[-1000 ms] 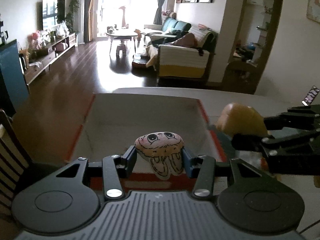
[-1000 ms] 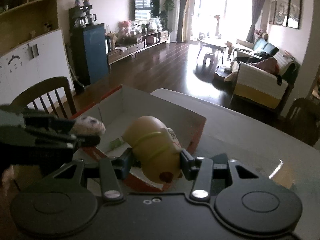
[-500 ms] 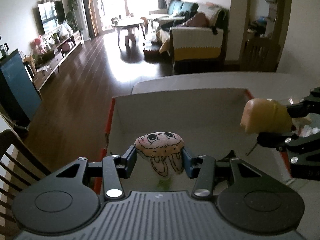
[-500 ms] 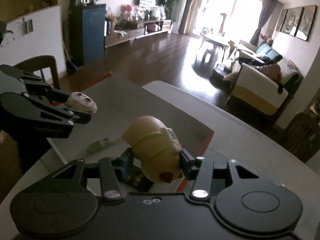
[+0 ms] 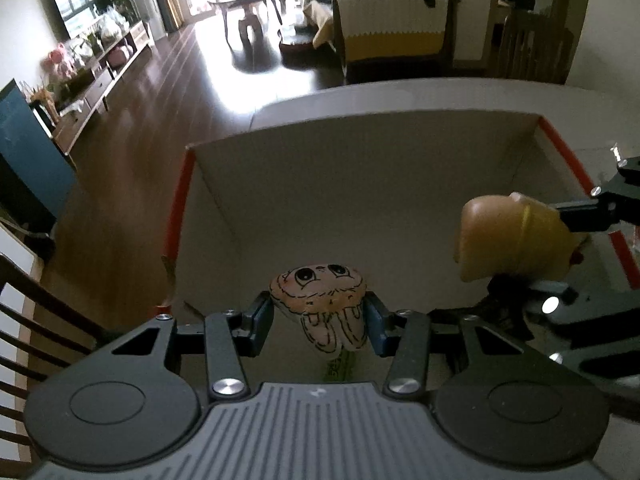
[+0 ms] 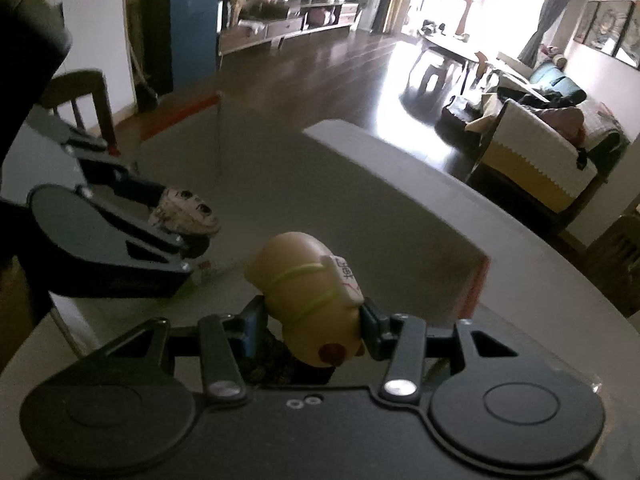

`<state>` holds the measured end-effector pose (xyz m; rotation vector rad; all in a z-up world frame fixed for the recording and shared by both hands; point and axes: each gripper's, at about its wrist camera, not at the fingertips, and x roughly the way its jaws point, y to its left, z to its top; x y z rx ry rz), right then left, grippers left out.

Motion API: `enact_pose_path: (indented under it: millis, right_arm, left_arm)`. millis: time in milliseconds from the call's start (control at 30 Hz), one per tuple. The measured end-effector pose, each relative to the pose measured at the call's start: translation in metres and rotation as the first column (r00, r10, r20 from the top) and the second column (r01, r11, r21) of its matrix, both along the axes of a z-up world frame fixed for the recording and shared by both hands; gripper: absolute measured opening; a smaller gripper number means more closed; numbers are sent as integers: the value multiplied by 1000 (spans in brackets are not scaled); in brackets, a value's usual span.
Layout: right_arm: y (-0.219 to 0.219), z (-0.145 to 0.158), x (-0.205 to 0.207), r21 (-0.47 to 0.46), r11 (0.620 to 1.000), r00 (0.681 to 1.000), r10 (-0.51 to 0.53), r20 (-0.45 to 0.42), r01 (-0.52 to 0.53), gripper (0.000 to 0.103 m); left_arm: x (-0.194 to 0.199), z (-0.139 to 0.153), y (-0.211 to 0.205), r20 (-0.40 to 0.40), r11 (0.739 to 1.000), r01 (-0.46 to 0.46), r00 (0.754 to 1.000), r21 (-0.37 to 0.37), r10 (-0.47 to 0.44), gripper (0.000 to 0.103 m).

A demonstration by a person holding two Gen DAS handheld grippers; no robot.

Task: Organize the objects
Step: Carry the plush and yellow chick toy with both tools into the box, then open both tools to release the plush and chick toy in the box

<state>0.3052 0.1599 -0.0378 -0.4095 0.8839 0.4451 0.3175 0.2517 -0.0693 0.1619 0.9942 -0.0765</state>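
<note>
Left gripper [image 5: 319,322] is pinching a small plush toy with a drawn cartoon face [image 5: 320,302] — the blue-padded fingers [image 5: 258,320] are pressing on both of its sides, and the face is pointing up and away from the camera. The toy is hanging above the open interior of a shallow cardboard box with red edges [image 5: 178,200], near the box's near wall. A green-printed wrapper [image 5: 340,366] is lying on the box floor just under the toy; its detail is too small to read.

Right gripper [image 6: 310,326] is pinching a tan, rounded toy with yellow stripes [image 6: 308,292], fingers [image 6: 252,326] closing on its flanks. A white tag with dark marks [image 6: 346,276] is sitting on the toy's upper right side, and a reddish spot is showing at its lower end. In the left wrist view this tan toy [image 5: 508,238] is hanging over the right side of the box, just inside the right red edge, held clear of the box floor.

In the right wrist view the left gripper [image 6: 188,236] with the face toy [image 6: 184,212] is sitting to the left of the tan toy — the two toys are near each other but apart. The box is resting on a pale round table [image 6: 540,264]. Beyond the table a dark wooden floor [image 5: 132,152] is stretching toward a sofa with a white-and-yellow cover [image 5: 392,46].
</note>
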Motion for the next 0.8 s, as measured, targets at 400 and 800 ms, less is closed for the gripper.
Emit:
enact_pose_path:
  millis: [400,800]
  right_arm:
    - [12,-29,4,-76,997,994,-29,-102,21,48]
    - [8,-22,-2,-81,997,996,-18,-91,11,62]
  left_arm:
    - [7,-16,-2,-89,1000,22,996,9,-21,48]
    - [3,-11,3,-98,999,5,995,-41,-9,61]
